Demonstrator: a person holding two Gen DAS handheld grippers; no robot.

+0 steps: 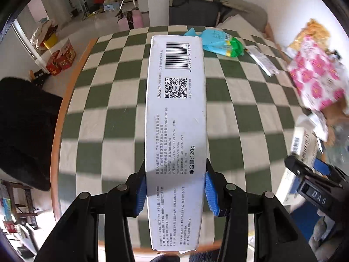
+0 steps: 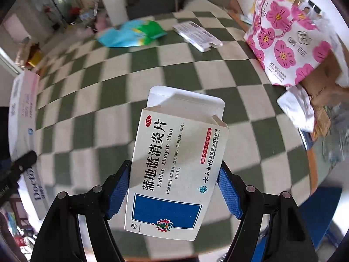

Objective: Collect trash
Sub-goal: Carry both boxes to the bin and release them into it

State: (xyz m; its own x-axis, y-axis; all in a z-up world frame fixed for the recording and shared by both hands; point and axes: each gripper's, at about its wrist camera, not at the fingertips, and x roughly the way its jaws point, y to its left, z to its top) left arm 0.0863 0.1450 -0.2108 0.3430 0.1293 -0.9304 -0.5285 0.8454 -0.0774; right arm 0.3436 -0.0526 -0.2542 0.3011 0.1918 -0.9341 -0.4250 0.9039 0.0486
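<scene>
My left gripper [image 1: 175,187] is shut on a long white toothpaste box [image 1: 175,113] with a barcode, held above the checkered table [image 1: 109,100]. My right gripper [image 2: 174,185] is shut on a white medicine box [image 2: 174,166] with a blue panel and an open top flap, also held above the table. The toothpaste box shows at the left edge of the right wrist view [image 2: 23,118]. The right gripper shows at the right edge of the left wrist view [image 1: 314,181]. A pink flowered paper bag [image 2: 288,43] stands at the table's right side, and also shows in the left wrist view [image 1: 316,80].
A blue and green plastic wrapper [image 1: 222,43] and a flat white box [image 1: 261,60] lie at the table's far end. Crumpled white paper [image 2: 298,107] and a brown cardboard box [image 2: 325,87] sit beside the flowered bag. A dark chair [image 1: 194,11] stands beyond the table.
</scene>
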